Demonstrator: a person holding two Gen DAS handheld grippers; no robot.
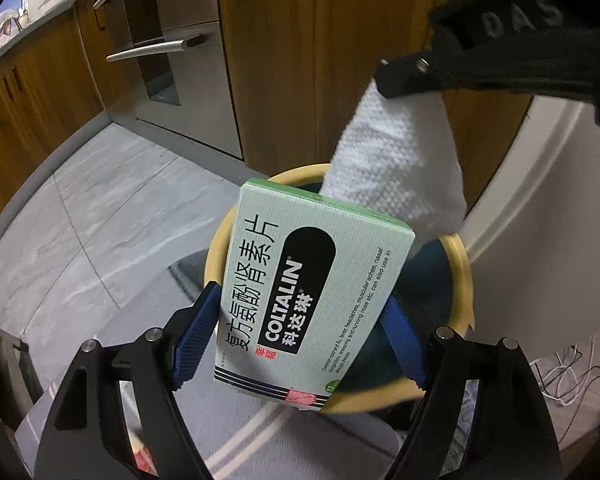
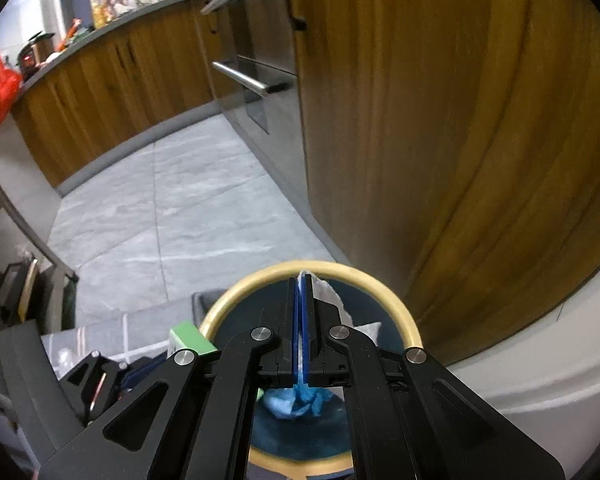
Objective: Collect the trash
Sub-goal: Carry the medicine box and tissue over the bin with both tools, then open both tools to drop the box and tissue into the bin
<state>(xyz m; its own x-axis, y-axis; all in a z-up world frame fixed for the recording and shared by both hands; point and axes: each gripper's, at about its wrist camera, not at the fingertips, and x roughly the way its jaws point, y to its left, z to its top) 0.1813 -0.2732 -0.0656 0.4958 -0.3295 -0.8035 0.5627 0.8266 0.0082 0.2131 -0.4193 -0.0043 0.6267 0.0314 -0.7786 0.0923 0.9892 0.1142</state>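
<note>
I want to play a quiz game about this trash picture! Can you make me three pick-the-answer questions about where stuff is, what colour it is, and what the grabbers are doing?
1. Where is the medicine box?
A. flat on the floor
B. held over the bin
C. on the counter

2. What colour is the bin's rim?
A. yellow
B. red
C. purple

3. What is the right gripper doing?
A. open and empty
B. holding a spoon
C. shut on the paper towel

Answers:
1 B, the left gripper has the box between its blue pads above the bin.
2 A, the ring around the opening is yellow.
3 C, the towel hangs from its closed tips.
</note>
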